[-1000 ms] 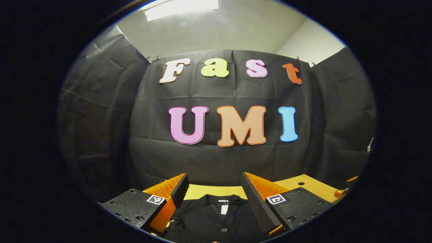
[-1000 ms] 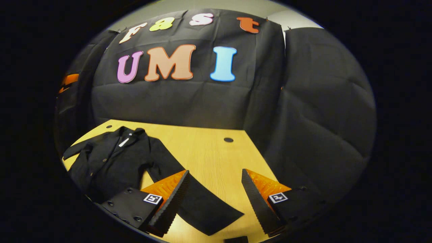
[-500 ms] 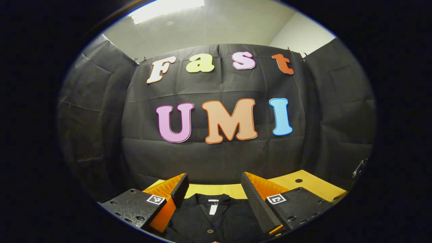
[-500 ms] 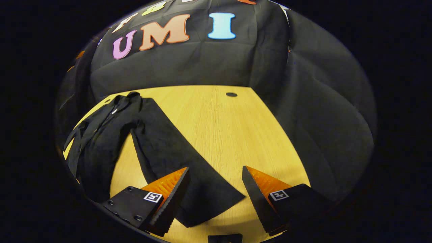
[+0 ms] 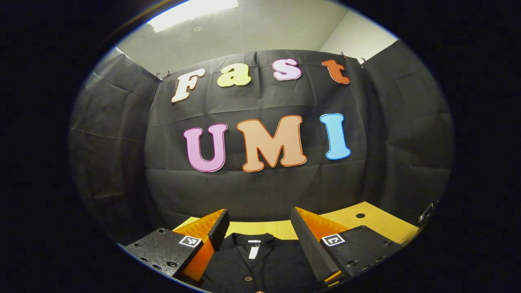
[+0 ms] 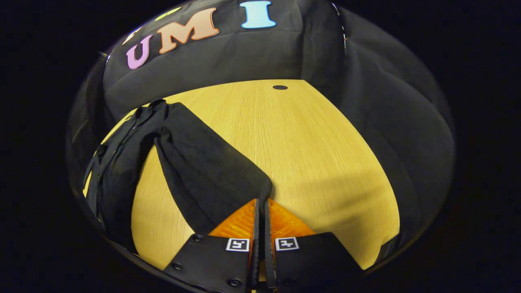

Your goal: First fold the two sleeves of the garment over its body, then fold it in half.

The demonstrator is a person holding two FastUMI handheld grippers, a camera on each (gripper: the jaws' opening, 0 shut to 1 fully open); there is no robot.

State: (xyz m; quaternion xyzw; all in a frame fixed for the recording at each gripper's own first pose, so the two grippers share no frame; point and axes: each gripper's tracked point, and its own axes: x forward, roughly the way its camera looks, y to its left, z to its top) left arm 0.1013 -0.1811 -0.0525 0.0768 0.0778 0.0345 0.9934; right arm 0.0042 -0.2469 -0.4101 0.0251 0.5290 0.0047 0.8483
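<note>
A black button-up garment lies flat on the wooden table, with its collar and white neck tag between the fingers in the left gripper view. My left gripper hovers open over the collar and holds nothing. In the right gripper view the garment's body lies at the left, and one long sleeve stretches out towards me. My right gripper is shut on the cuff end of that sleeve, low over the table.
The wooden table spreads out to the right of the sleeve, with a small dark hole near its far edge. Black cloth walls close in the table at the back and on both sides.
My right gripper has come down and forward to the sleeve's end and gone from open to shut on the cuff. The left gripper has drifted slightly and stays open over the collar.
</note>
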